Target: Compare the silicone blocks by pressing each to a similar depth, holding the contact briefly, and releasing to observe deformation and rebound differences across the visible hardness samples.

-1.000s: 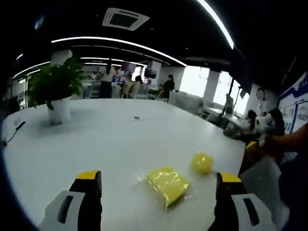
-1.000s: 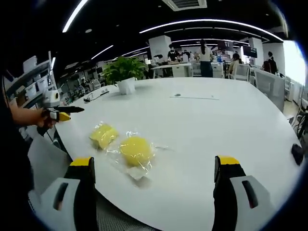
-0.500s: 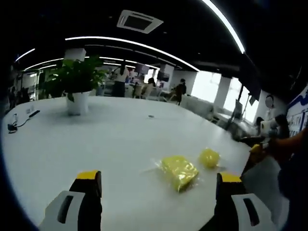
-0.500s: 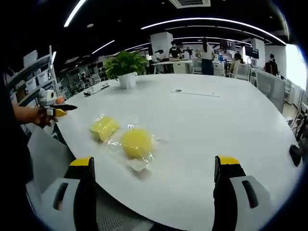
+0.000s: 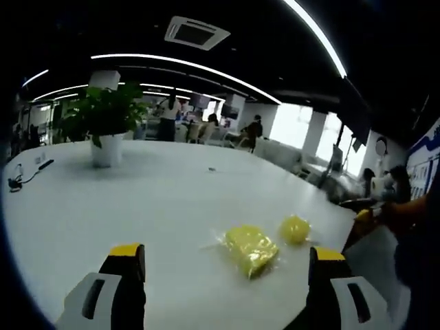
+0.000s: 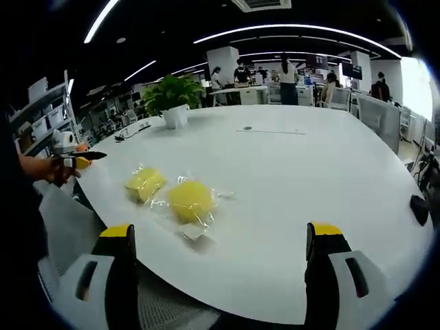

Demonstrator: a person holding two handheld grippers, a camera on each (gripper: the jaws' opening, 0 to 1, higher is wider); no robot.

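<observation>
Two yellow silicone samples in clear wrap lie on a big white table. In the left gripper view the square block lies ahead between the jaws, and the round block sits just beyond it to the right. My left gripper is open and held above the table, short of both. In the right gripper view the round block is nearer and the square block lies to its left. My right gripper is open near the table's edge, touching neither. The left gripper appears far left in a hand.
A potted plant in a white pot stands at the far side of the table, also seen as the plant. A cable lies at the left edge. A dark object lies at the right edge. People and desks fill the background.
Both views shifted slightly with my hands; the blocks lie as before. In the left gripper view the blocks moved a little left and down. Both grippers stay open.
</observation>
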